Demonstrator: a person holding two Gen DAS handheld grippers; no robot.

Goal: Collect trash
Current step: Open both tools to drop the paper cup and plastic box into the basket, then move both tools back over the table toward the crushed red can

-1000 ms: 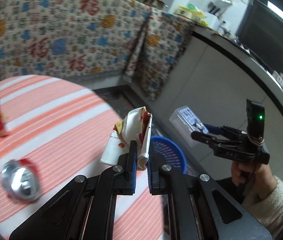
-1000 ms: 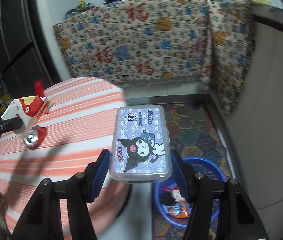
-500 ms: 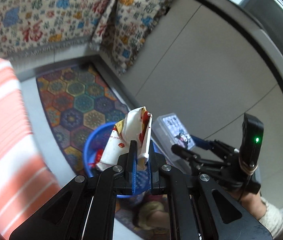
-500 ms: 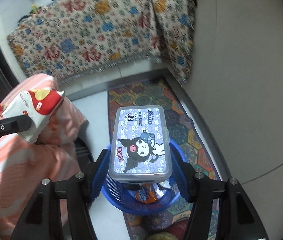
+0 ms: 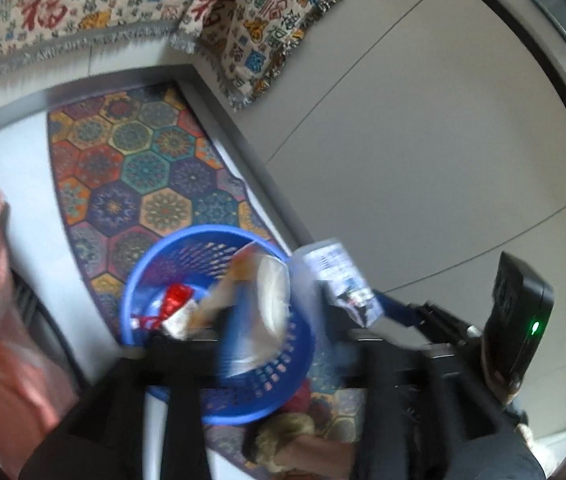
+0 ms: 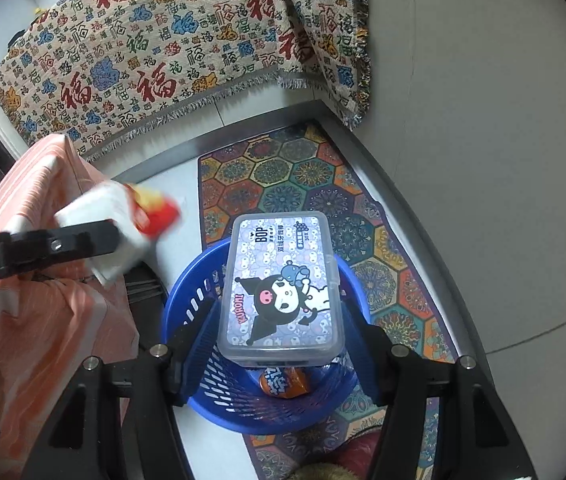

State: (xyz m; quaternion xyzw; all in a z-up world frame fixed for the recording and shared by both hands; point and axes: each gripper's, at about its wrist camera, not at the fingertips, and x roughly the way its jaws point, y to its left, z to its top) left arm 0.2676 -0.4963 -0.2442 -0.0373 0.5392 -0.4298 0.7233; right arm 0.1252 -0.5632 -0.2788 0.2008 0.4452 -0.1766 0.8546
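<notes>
- Blue plastic, slotted all round — the trash basket (image 6: 219, 396) stands on the patterned hexagon rug (image 6: 315, 184) beside the grey cabinet wall.
- Right gripper (image 6: 279, 344) hangs directly above the basket, jaws spread wide and pressed against both long sides of a clear cartoon-printed box (image 6: 281, 286), held flat with its label up.
- Under the box, an orange wrapper (image 6: 283, 384) lies in the bottom of the basket.
- Left gripper (image 6: 119, 236) reaches in from the left, at the edge of the basket; its jaws are pinched narrow on a white-and-red crumpled wrapper (image 6: 123, 220), which is blurred.
- From the left wrist view the same wrapper (image 5: 259, 304) sits over the basket's (image 5: 187, 248) open mouth, smeared by motion, and the jaws themselves are too blurred to read there.
- A red-and-silver packet (image 5: 173, 308) rests inside the basket.
- Peach striped cloth (image 6: 43, 320) drapes down from the tabletop just left of the basket.
- A fringed cloth (image 6: 171, 52) with red and blue characters hangs behind — over the counter front.
</notes>
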